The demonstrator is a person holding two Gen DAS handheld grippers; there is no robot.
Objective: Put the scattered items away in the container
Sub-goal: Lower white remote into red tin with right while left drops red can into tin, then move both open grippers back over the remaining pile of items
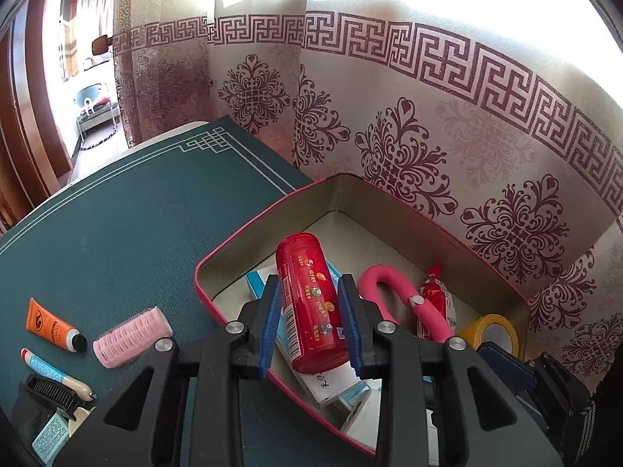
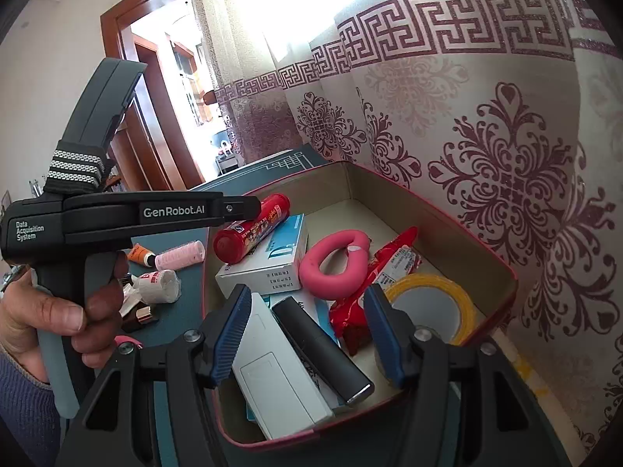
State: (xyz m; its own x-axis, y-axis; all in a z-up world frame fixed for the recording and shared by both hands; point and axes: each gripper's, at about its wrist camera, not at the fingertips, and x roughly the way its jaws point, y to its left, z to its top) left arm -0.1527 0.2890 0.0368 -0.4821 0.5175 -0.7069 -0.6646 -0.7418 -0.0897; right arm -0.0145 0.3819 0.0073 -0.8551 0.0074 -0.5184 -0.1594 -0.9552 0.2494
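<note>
A red-rimmed tin box [image 1: 241, 233] with a beige inside stands on the green mat. My left gripper [image 1: 309, 280] is shut on a red cylindrical bottle [image 1: 311, 311] and holds it tilted over the box's left part, above a white-and-blue carton [image 2: 272, 268]. The right wrist view shows that gripper [image 2: 249, 206] from the side. My right gripper [image 2: 308, 292] stands open over the near end of the box [image 2: 447, 210]. A black cylinder [image 2: 323, 354] and a flat white case [image 2: 280, 381] lie below its fingers, untouched.
Inside the box lie a pink foam loop [image 2: 335, 268], a red snack packet [image 2: 389, 268] and a yellow tape roll [image 2: 432, 303]. Left of it on the mat lie an orange tube [image 1: 54, 325], a pink hair roller [image 1: 132, 336], a pen-like tube [image 1: 54, 373] and a black clip [image 1: 50, 391]. A patterned curtain [image 1: 428, 136] hangs close behind.
</note>
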